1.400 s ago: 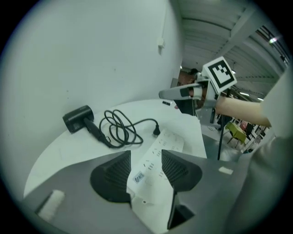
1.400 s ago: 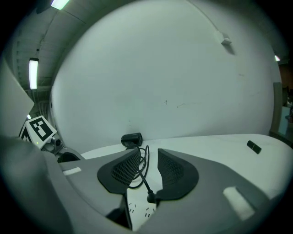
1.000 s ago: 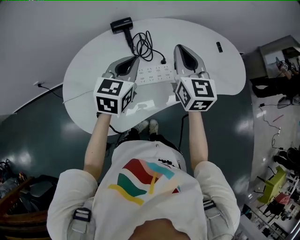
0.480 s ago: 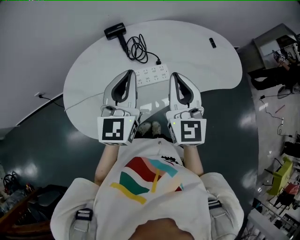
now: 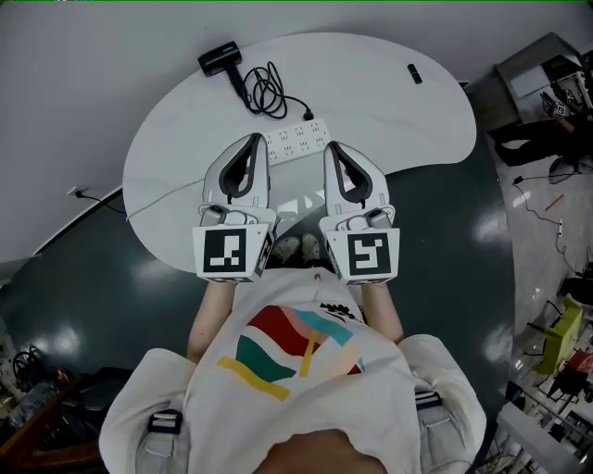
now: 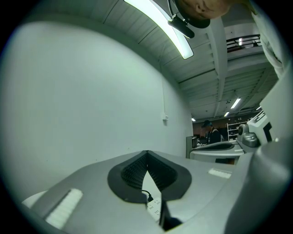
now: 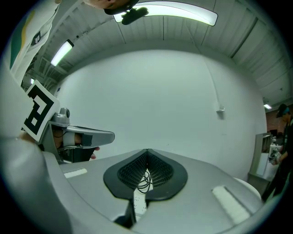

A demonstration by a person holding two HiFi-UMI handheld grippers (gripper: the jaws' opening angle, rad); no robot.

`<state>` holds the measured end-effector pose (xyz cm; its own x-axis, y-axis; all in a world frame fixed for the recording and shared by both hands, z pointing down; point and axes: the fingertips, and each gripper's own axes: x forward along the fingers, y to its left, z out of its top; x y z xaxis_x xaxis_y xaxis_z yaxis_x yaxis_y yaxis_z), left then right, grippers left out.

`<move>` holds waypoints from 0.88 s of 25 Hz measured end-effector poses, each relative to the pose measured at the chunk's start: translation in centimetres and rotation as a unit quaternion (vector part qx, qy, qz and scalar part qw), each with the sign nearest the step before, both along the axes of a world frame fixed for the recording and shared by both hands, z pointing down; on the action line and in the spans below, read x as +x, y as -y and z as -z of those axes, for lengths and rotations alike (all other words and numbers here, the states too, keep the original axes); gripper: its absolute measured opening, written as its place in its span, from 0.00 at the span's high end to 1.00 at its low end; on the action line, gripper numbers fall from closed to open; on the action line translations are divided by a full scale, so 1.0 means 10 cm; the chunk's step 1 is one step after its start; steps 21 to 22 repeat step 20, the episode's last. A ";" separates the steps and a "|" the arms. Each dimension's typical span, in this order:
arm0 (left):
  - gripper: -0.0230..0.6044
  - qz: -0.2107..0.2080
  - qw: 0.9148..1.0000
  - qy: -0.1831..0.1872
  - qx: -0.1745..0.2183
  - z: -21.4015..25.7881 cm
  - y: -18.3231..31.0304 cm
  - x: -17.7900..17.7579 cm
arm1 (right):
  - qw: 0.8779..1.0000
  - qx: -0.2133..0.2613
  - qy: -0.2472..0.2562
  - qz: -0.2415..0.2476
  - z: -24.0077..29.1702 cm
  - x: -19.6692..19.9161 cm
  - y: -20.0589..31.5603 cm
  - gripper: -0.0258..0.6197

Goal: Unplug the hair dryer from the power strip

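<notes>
1. This looks like a lab or workshop room rather than a home: it has a bare white wall [image 7: 160, 100], a dark glossy floor [image 5: 463, 241] and long ceiling strip lights [image 7: 178, 13].
2. A single white kidney-shaped surface [image 5: 389, 102] stands by the wall.
3. Grey benches crowded with gear [image 5: 547, 79] line the right edge.
4. Far back, a person [image 6: 208, 133] stands near open metal shelving [image 6: 236, 130].
</notes>
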<state>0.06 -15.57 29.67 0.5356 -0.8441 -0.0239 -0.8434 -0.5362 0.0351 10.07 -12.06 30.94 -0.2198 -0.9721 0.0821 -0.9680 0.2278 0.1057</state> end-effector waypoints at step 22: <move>0.96 0.002 1.000 0.003 0.010 0.04 -0.02 -0.02 | 1.000 -0.001 -0.002 0.006 -0.02 0.01 0.00 0.94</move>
